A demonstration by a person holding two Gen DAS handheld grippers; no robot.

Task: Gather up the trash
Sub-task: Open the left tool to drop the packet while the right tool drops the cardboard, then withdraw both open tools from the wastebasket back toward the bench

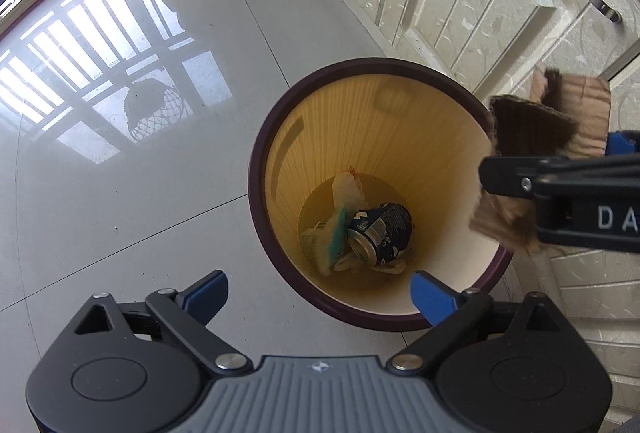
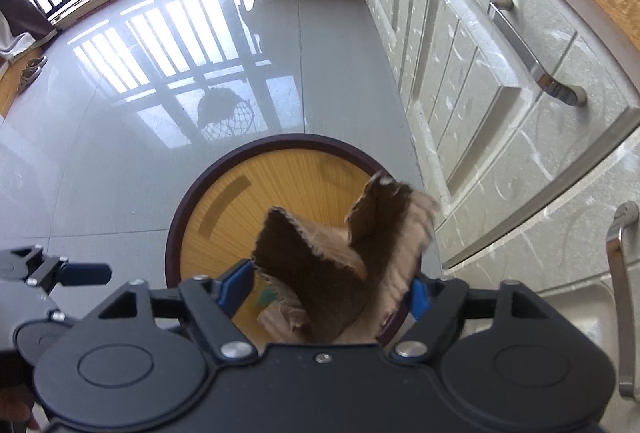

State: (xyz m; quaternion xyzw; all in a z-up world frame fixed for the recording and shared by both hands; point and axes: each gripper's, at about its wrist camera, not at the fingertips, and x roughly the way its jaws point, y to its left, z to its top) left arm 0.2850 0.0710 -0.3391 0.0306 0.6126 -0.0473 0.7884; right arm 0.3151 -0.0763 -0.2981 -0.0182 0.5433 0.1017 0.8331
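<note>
My grippers' matt black plastic frames carry smooth blue pads (image 1: 430,297), the torn cardboard (image 2: 332,273) looks rough and fibrous, the bin (image 1: 384,137) is ribbed yellow plastic, the can (image 1: 380,233) shiny metal, the floor (image 1: 120,161) glossy tile, and the handle (image 2: 532,53) polished metal.

The left wrist view looks steeply down from close above the round, dark-rimmed yellow wastebasket (image 1: 380,193), straight into its bottom. The right wrist view looks down from the cabinet side, equally near, over the same basket's rim (image 2: 276,147). Both share the basket, the glossy grey tiled floor (image 1: 120,173), the white embossed cabinet doors (image 2: 500,73) and the barred window's reflection.
</note>
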